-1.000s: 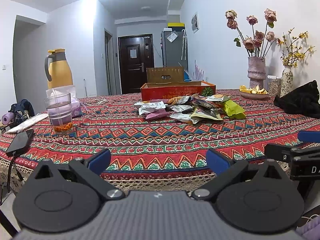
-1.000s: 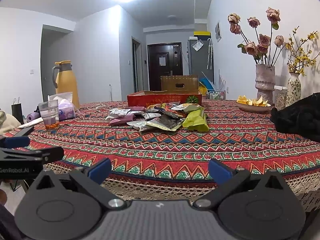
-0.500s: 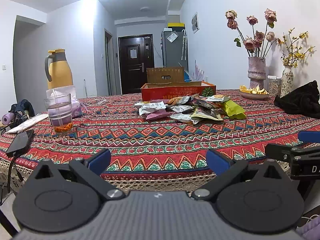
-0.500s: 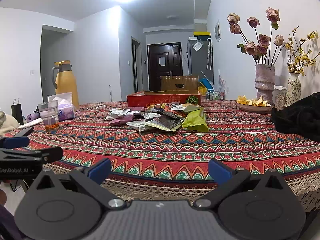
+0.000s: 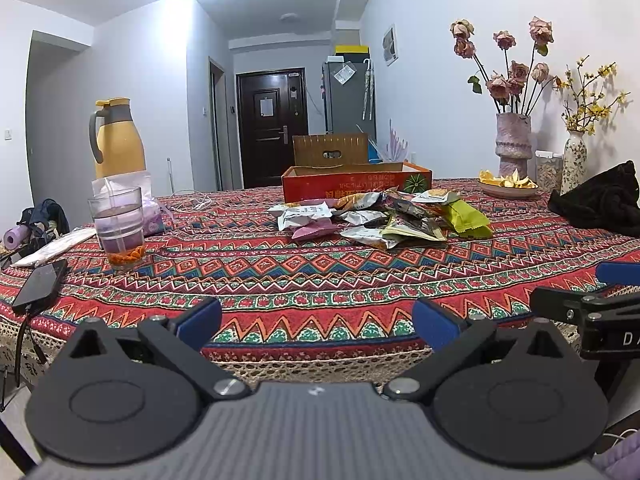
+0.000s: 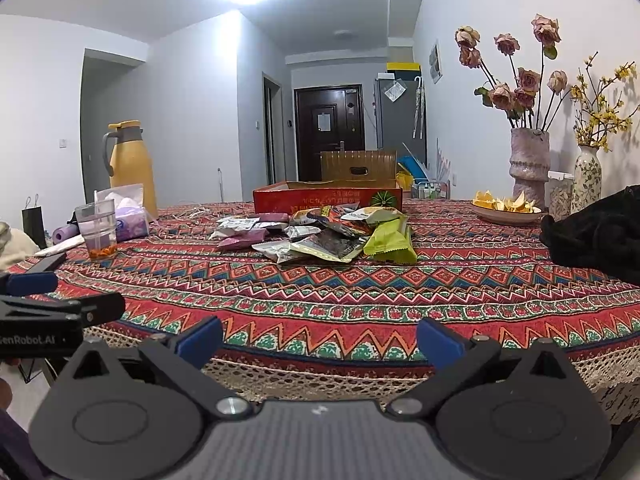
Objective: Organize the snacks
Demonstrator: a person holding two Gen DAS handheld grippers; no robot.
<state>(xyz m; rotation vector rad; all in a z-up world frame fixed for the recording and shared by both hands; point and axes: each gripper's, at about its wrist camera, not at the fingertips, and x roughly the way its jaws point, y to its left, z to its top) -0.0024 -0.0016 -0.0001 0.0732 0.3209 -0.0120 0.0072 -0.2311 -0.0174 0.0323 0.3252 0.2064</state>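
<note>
table (image 5: 280, 280): patterned cloth; snack packets (image 5: 380, 216); red box (image 5: 356, 182); glass (image 5: 118, 228); phone (image 5: 40, 286); fruit plate (image 5: 508, 190)

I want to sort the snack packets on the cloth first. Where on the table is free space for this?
The widest bare cloth is the near band between the table edge and the snack pile. A smaller patch lies between the pile and the glass. Crowded: the pile against the red box, the left edge with the phone, and the right side by the black cloth.
</note>
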